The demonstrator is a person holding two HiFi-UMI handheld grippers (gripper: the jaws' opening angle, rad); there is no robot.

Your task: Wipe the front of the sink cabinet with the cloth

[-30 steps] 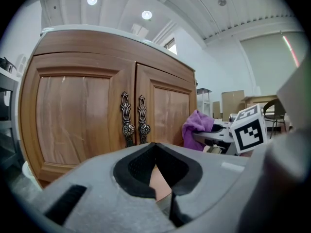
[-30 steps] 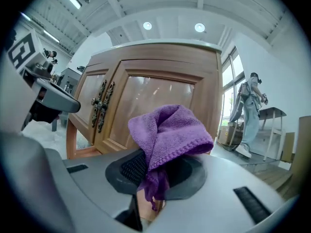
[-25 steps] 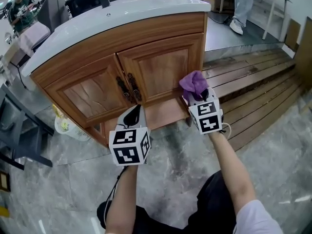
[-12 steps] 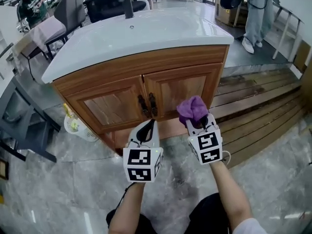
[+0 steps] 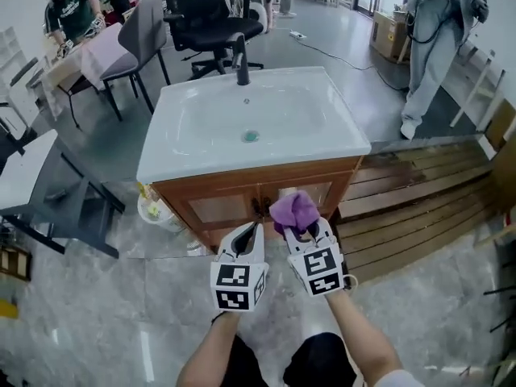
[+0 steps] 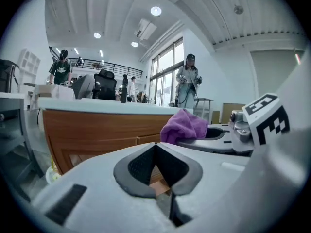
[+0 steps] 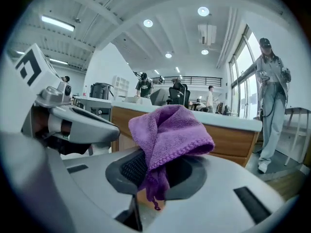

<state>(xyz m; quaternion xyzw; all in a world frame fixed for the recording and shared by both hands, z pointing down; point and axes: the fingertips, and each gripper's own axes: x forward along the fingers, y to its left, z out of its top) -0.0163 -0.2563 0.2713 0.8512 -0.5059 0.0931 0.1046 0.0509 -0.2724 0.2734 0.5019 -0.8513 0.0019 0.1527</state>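
The purple cloth (image 5: 294,210) is gripped between the clenched fingers of the right gripper (image 5: 302,230), at frame centre, in front of the doors of the wooden sink cabinet (image 5: 218,208). Contact with the wood cannot be confirmed. The left gripper (image 5: 252,230), just beside it to the left, is noted with fingers pressed together on nothing. The white sink (image 5: 242,164) tops the cabinet.

Bright ceiling lights and window daylight; gripper views show dark fisheye-warped edges.
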